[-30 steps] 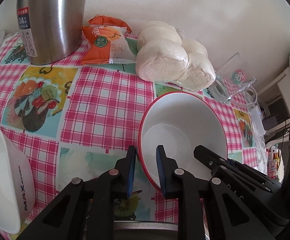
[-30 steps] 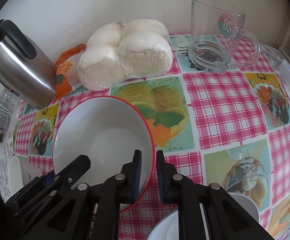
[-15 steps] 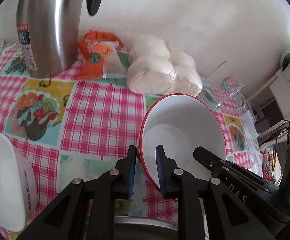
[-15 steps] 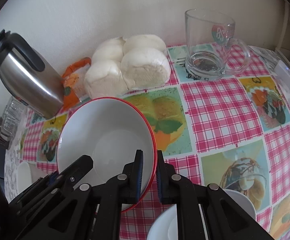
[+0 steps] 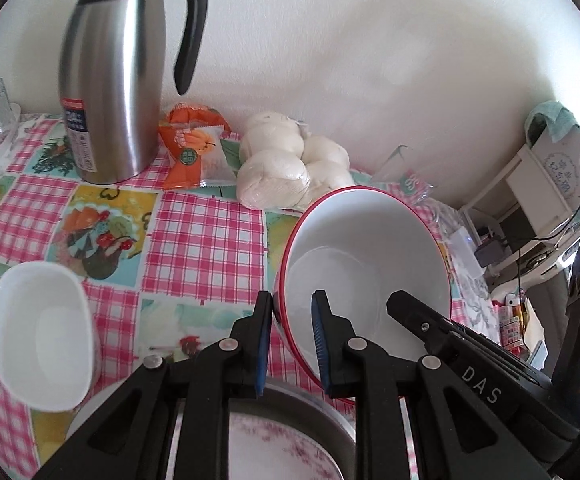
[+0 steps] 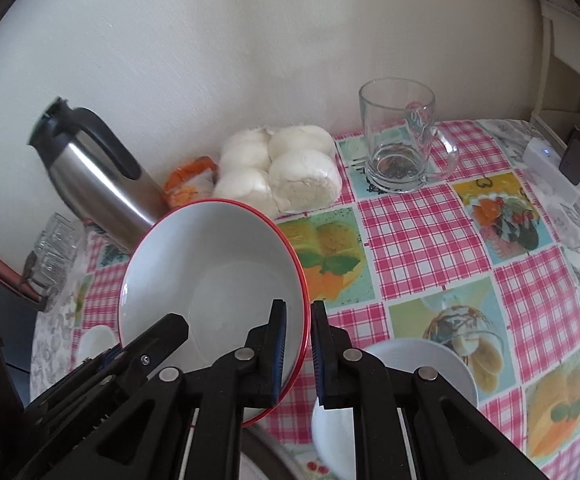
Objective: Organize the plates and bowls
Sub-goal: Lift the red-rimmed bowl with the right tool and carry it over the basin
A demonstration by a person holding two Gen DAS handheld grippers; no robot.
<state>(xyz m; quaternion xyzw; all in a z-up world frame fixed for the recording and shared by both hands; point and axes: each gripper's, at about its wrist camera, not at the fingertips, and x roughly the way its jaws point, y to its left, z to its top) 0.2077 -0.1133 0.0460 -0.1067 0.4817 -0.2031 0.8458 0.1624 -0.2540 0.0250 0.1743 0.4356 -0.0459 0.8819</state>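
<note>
A large white bowl with a red rim [image 5: 364, 256] is held up off the checked tablecloth, tilted toward me. My left gripper [image 5: 289, 320] is shut on its left rim. My right gripper [image 6: 299, 332] is shut on its right rim [image 6: 210, 276]. A small white bowl [image 5: 42, 332] sits on the table at the lower left of the left wrist view. A white plate [image 6: 418, 364] with a white bowl [image 6: 330, 428] lies below my right gripper. A steel-rimmed plate with pink flowers [image 5: 274, 440] lies under my left gripper.
A steel thermos jug [image 5: 118, 80] stands at the back left by the wall. An orange snack pack [image 5: 194, 152] and bagged white buns [image 5: 286, 168] lie beside it. A glass mug [image 6: 402, 148] stands at the back right. Glassware [image 6: 54, 256] sits at the left table edge.
Both grippers have lifted the red-rimmed bowl higher and pulled it back from the wall. The jug, buns and mug now look farther off and lower.
</note>
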